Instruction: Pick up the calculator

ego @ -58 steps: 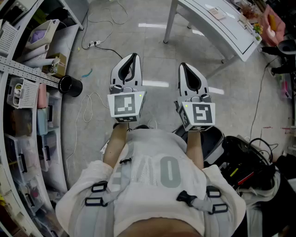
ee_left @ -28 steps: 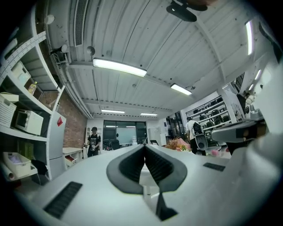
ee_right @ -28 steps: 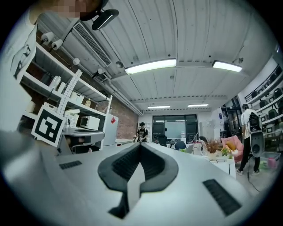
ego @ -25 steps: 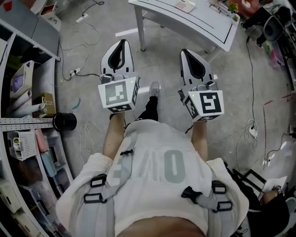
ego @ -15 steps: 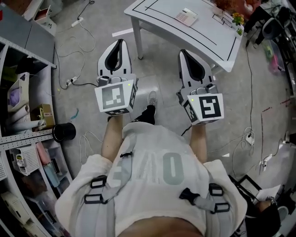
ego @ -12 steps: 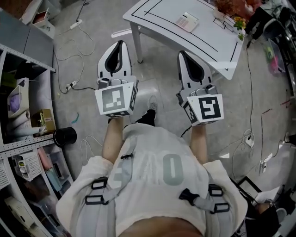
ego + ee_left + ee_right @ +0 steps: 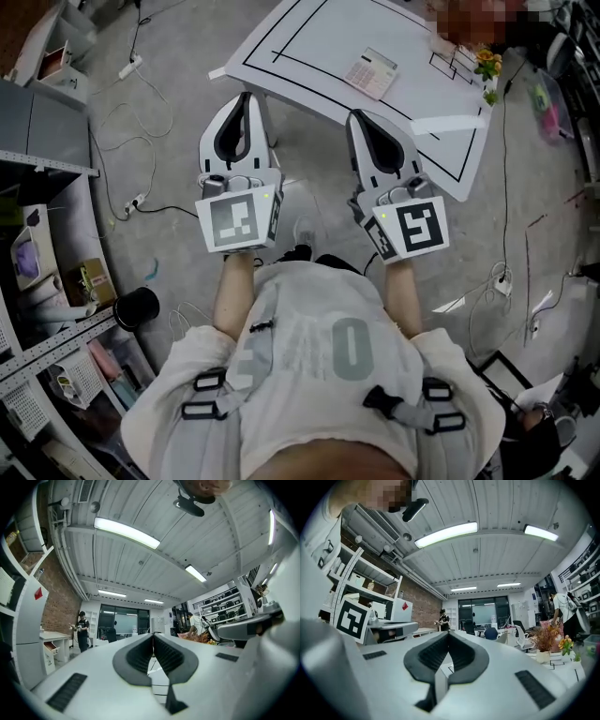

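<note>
The left tongs (image 7: pixel 152 635) are closed, with the two dark pads together and nothing between them. The right tongs (image 7: pixel 448 634) are closed in the same way and also empty. In the head view both are held out in front of the person, side by side and pointing the same way: the left tongs (image 7: pixel 247 97) reach the near edge of the white worktop (image 7: pixel 309 42), and the right tongs (image 7: pixel 359 115) have their tip just over that edge.

The calculator (image 7: pixel 371 72) lies flat on the worktop, ahead of the right tongs and a little to their right, near but not touching. From the left tongs it is further and clearly off to the right. So I judge the right hand is the nearer one for the pick. The calculator sits slantwise to the line in which the tongs point, so the wrist probably has to turn, and the pads must first open.
</note>
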`<state>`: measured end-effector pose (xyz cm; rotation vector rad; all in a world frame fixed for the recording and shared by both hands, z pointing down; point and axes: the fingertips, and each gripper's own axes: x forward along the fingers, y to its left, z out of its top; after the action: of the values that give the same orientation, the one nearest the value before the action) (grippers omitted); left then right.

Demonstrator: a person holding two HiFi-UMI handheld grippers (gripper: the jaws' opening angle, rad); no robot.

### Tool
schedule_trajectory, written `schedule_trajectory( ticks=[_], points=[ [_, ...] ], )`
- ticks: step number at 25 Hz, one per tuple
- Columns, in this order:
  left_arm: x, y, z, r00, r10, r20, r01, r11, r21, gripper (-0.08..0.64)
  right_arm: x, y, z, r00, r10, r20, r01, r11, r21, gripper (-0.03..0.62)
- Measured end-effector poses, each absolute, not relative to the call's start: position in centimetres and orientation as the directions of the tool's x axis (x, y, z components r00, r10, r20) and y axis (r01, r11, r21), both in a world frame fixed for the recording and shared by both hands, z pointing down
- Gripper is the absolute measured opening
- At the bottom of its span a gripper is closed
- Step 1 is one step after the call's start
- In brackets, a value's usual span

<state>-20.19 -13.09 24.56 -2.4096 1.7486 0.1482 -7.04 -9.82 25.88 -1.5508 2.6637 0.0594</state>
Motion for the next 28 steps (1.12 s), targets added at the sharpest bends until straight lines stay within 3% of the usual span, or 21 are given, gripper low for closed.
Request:
schedule_trajectory(
  ticks=[15,28],
  points=[
    [-17.6,-17.6,25.0,0.365,-0.921,-0.138,-0.931,-0.362,-0.046,0.021,-6.8,-14.9,26.6,-0.483,-0.874,-0.051,-0.874,0.485,-0.025,0.008],
    [-14.4,-20.5,24.0,0.289,-0.943,-0.166,-0.957,-0.281,-0.070,0.021,-4.3,-18.7,25.0,-0.577,-0.811,-0.097,-0.815,0.580,-0.001,0.008]
  ],
)
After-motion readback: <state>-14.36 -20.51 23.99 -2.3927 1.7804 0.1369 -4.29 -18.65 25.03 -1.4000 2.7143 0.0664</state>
